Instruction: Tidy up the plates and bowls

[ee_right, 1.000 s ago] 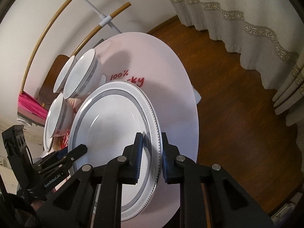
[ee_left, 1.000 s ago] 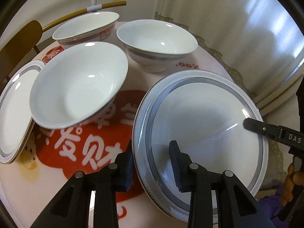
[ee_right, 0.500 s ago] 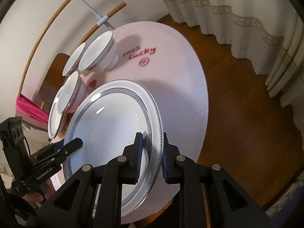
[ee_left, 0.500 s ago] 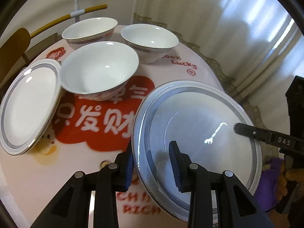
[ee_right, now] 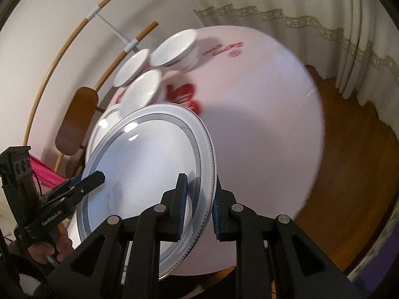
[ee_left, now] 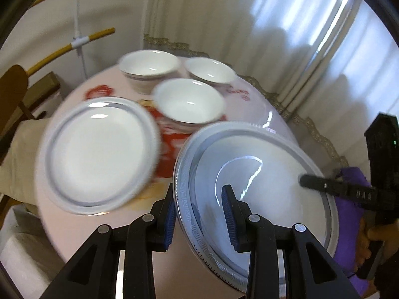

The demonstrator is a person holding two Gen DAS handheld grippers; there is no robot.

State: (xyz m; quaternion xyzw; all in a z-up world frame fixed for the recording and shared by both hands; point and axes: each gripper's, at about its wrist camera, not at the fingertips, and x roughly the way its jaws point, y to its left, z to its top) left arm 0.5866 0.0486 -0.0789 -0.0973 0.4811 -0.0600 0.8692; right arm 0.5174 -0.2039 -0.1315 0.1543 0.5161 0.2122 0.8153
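Note:
Both grippers hold one large white plate with a grey patterned rim, lifted above the round table. My left gripper is shut on its near rim. My right gripper is shut on the opposite rim, and the plate also shows in the right wrist view. A second matching plate lies on the table to the left. Three white bowls stand behind it.
The round table has a pale pink cover with red lettering. A wooden chair stands at its far left. Curtains hang behind, above the wooden floor. A bamboo rack stands by the wall.
The held plate has risen higher and moved back from the table with both grippers. The second plate and bowls now look farther away and blurred by the motion.

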